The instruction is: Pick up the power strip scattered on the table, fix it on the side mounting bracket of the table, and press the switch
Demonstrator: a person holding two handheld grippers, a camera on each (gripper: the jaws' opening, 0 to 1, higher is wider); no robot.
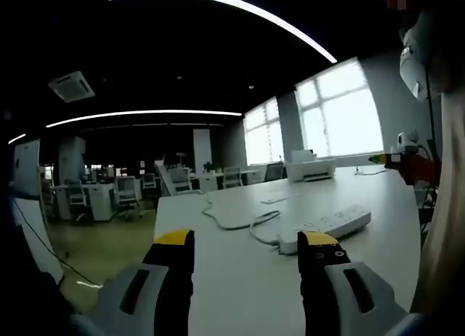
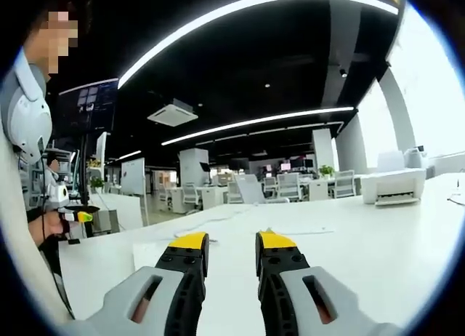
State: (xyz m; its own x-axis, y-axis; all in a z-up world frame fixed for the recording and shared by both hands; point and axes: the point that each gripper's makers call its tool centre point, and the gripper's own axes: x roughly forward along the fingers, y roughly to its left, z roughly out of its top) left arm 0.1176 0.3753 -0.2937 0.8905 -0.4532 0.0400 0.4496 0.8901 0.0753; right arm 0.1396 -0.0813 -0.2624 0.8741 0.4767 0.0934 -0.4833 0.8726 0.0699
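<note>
A white power strip (image 1: 328, 225) lies flat on the white table (image 1: 240, 278), with its white cable (image 1: 236, 221) looping away to the left. My left gripper (image 1: 247, 241) hovers open above the table, its yellow-tipped jaws wide apart, and the strip's near end sits just beyond the right jaw. My right gripper (image 2: 231, 243) is held over the white table (image 2: 378, 241) with its jaws a narrow gap apart and nothing between them.
A white printer (image 1: 311, 169) (image 2: 393, 185) stands at the table's far side by the windows. The table's left edge (image 1: 155, 227) drops to the floor. Desks and office chairs (image 1: 123, 194) fill the room behind. A person (image 2: 25, 176) stands at the left.
</note>
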